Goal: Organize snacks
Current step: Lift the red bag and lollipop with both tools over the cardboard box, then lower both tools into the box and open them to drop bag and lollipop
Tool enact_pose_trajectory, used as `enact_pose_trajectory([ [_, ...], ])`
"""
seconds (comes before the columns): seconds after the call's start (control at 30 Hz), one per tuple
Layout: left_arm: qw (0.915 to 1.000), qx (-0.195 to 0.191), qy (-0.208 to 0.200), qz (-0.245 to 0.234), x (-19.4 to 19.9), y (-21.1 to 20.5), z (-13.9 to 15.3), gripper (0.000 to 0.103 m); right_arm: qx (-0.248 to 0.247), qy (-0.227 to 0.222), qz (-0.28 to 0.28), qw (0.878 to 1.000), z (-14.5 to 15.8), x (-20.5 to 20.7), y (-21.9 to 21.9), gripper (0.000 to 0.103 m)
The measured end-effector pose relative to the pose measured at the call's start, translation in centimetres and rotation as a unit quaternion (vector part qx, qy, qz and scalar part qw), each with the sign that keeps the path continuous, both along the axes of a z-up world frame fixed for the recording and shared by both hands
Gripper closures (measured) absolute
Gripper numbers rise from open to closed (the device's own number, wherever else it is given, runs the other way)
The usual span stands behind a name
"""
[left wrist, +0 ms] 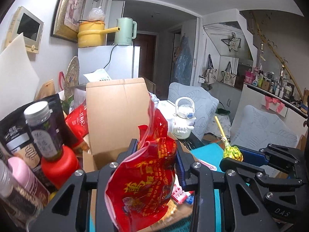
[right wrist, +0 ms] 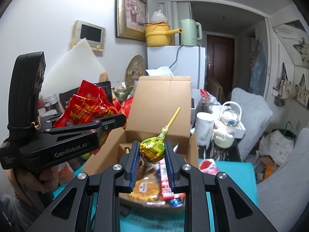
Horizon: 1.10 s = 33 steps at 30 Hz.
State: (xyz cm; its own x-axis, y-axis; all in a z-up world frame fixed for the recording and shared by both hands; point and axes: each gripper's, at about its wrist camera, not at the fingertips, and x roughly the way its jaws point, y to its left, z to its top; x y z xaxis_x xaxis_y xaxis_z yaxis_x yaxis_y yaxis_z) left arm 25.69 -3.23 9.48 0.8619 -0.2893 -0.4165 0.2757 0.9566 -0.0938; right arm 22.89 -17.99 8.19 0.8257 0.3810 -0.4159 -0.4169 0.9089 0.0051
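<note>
My left gripper [left wrist: 156,147] is shut on a red snack bag [left wrist: 143,189] with gold print, held up over the open cardboard box [left wrist: 115,104]. The same bag [right wrist: 87,108] shows in the right wrist view, clamped in the left gripper [right wrist: 115,119] at the left. My right gripper [right wrist: 151,150] is shut on a lollipop [right wrist: 152,149] in a yellow-green wrapper, stick pointing up and away, above the box [right wrist: 164,100]. In the left wrist view the lollipop [left wrist: 232,152] and right gripper [left wrist: 233,157] sit at the right. Several snack packs [right wrist: 148,191] lie in the box.
Bottles and jars [left wrist: 46,131] crowd the left beside a red pack [left wrist: 77,121]. A white kettle-shaped bottle [right wrist: 227,127] and white cup [right wrist: 204,127] stand right of the box. A teal surface [right wrist: 231,174] lies under it. A white fridge [right wrist: 185,63] stands behind, grey chairs [left wrist: 195,100] at right.
</note>
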Motion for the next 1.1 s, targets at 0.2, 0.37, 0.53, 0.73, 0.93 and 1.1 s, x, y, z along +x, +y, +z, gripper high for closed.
enact_pose_trajectory([
  [0.2, 0.9998, 0.004, -0.006, 0.018, 2.9, 0.6, -0.2, 0.068, 0.003, 0.006, 0.005, 1.0, -0.7, 2.8, 0.2, 0.078],
  [0.37, 0.9994, 0.012, 0.001, 0.032, 5.2, 1.1, -1.2, 0.068, 0.005, 0.02, 0.015, 1.0, -1.9, 5.7, 0.7, 0.078],
  [0.53, 0.9989, 0.018, 0.024, 0.037, 7.2, 1.5, -2.9, 0.068, 0.012, 0.045, 0.026, 0.999, -3.4, 8.4, 1.3, 0.078],
  [0.73, 0.9976, 0.026, 0.052, 0.039, 9.3, 1.3, -4.9, 0.068, -0.001, 0.07, 0.031, 0.997, -5.0, 10.4, 1.9, 0.078],
  [0.93, 0.9951, 0.04, 0.08, 0.044, 10.8, 1.0, -6.8, 0.068, -0.009, 0.104, 0.033, 0.994, -6.8, 11.7, 1.9, 0.078],
  [1.1, 0.9922, 0.054, 0.101, 0.05, 11.8, 0.9, -8.1, 0.068, -0.014, 0.134, 0.032, 0.99, -8.4, 13.1, 2.1, 0.078],
])
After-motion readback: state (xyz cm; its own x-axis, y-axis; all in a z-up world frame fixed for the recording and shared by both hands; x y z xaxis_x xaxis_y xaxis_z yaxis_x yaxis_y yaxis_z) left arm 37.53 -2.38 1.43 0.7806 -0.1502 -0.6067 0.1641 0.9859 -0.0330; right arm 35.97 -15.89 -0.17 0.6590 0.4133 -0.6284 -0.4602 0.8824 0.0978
